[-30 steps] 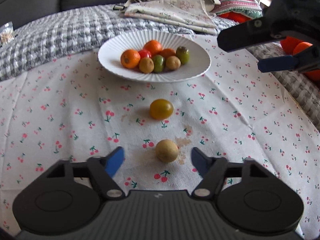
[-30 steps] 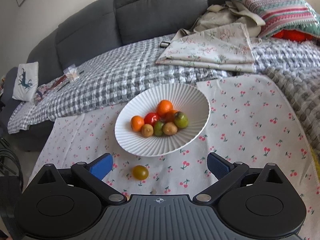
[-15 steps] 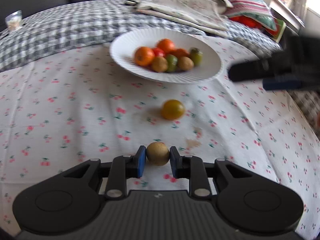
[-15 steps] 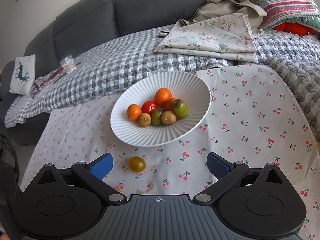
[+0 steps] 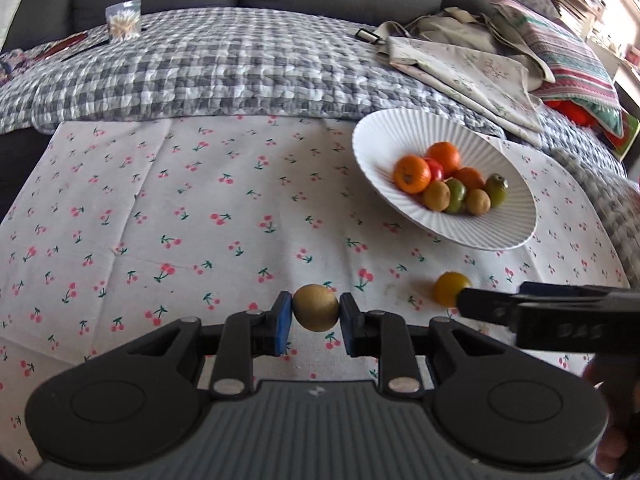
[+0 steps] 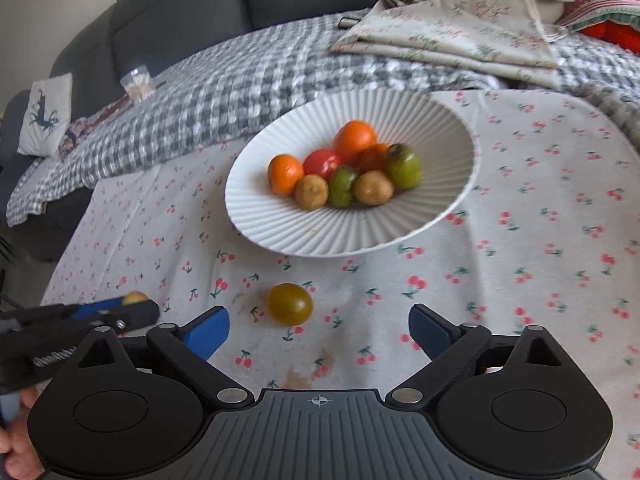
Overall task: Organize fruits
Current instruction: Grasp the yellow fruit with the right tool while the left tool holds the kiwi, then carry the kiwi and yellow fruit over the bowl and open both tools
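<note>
Currently the left gripper (image 5: 315,318) is clamped on a tan round fruit (image 5: 316,307), both blue pads pressed on its sides, fruit off the cherry-print cloth (image 5: 200,216). The right gripper (image 6: 318,330) sits wide with its jaws closing; the yellow-green tomato (image 6: 290,304) lies on the cloth between and just ahead of the fingertips, pads clear of it.

Surroundings: grey checked blanket (image 5: 224,68) beyond the cloth, folded floral fabric (image 6: 452,36) behind the bowl, striped cushion (image 5: 568,56) far right, dark sofa (image 6: 180,12) at the back. A brownish stain (image 6: 298,378) marks the cloth just short of the right gripper's fingers. Nothing lies between either gripper and the bowl; from the left wrist view the right gripper's finger overlaps the tomato's edge.

Versus a second ago: the left gripper was open with the tan fruit on the cloth between its fingers; now it grips it and the bowl sits ahead-right instead of straight ahead. The right gripper is lower and nearer the tomato.

White ribbed bowl (image 6: 432,224) ahead of the right gripper holds oranges, a red tomato, two green fruits and two tan ones, piled together touching.
</note>
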The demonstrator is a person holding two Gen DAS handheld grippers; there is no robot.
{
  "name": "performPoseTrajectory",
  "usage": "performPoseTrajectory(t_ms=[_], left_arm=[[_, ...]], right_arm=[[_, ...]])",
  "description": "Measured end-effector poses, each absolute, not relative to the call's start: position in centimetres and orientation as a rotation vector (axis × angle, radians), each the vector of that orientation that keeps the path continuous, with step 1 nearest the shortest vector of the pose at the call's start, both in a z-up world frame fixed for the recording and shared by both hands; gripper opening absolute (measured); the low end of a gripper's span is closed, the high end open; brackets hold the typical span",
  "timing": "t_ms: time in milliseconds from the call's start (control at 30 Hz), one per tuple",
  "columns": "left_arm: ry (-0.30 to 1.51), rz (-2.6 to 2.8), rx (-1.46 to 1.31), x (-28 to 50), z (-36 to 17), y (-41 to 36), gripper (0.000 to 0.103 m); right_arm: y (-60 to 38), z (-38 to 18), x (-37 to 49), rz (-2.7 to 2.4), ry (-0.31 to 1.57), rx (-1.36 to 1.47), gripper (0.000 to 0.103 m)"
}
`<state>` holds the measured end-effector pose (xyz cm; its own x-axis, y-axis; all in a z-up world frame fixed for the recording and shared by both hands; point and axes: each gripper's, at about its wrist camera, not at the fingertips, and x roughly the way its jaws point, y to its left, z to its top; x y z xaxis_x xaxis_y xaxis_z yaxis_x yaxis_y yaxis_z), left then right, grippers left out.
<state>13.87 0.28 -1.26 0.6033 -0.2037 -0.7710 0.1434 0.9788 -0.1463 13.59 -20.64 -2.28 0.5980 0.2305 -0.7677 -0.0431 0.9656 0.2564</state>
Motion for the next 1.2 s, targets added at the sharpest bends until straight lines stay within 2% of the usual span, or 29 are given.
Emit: performPoseTrajectory(t_ms=[233, 333, 367, 467, 500, 1200], left_arm=[[0.906, -0.188, -0.092, 14.2, -1.3, 0.7, 0.024], [0.909, -0.186, -0.097, 14.3, -1.4, 0.8, 0.024], [0.910, -0.187, -0.098, 14.3, -1.4, 0.8, 0.024], [0.910, -0.187, -0.098, 14.3, -1.4, 0.8, 0.024], [0.910, -0.187, -0.099, 14.3, -1.4, 0.8, 0.024], [0.890, -0.218, -0.102, 14.0, -0.7, 0.3, 0.024]], right_arm=[[-18.6, -3.7, 15.1, 0.158, 0.908, 0.165, 0.081], [-18.2, -3.9, 15.5, 0.163, 0.899, 0.151, 0.070], [-18.1, -4.0, 15.6, 0.162, 0.896, 0.144, 0.064], [-17.7, -4.0, 15.7, 0.155, 0.890, 0.108, 0.033], [-17.7, -4.0, 15.7, 0.160, 0.890, 0.110, 0.028], [-18.6, 0.6, 11.3, 0.227, 0.900, 0.146, 0.028]])
